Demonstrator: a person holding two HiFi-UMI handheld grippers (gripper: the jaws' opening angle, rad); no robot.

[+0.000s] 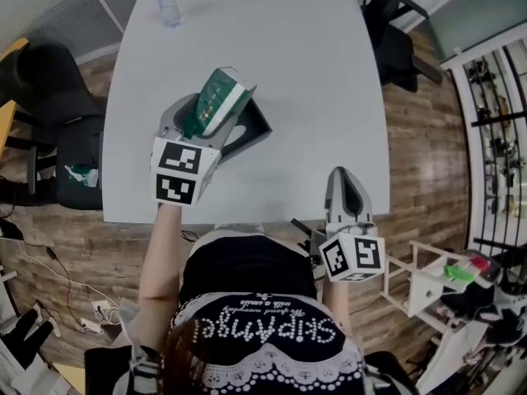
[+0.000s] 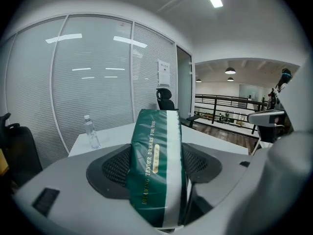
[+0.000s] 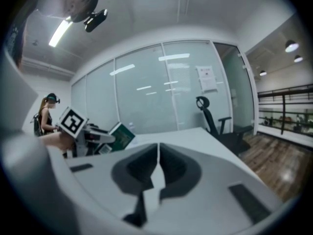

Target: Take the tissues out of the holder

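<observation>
Filling most of the head view: a white table (image 1: 329,64), bare over the greater part of its top.

Toward its near-left part: a dark, open holder (image 1: 254,132), resting flat on the table, with its inside mostly covered from above.

Over that holder: the left claw (image 1: 206,122), clamped on the tissue pack, one pad pressed to each broad side in the left gripper view.

At the table's near edge, lower right: the right claw (image 1: 343,189), closed on nothing, pads meeting, well apart from holder and pack. No part in the job at present, to judge by its place.

Between the left jaws: the green-and-white tissue pack (image 1: 216,97), tilted, upper end raised well above the holder, lower end down by the holder's mouth. Unclear from these views: lower end free of the rim, or just inside it.

Near the far-left corner: a small water bottle (image 1: 166,2), upright, well apart from everything else.

Judged progress: grasp made, pack mostly drawn up, so well past halfway. Left to do, probably: bring the lower end fully clear, carry the pack aside, set it on bare table, open the left claw. No second pack seen in the holder.
</observation>
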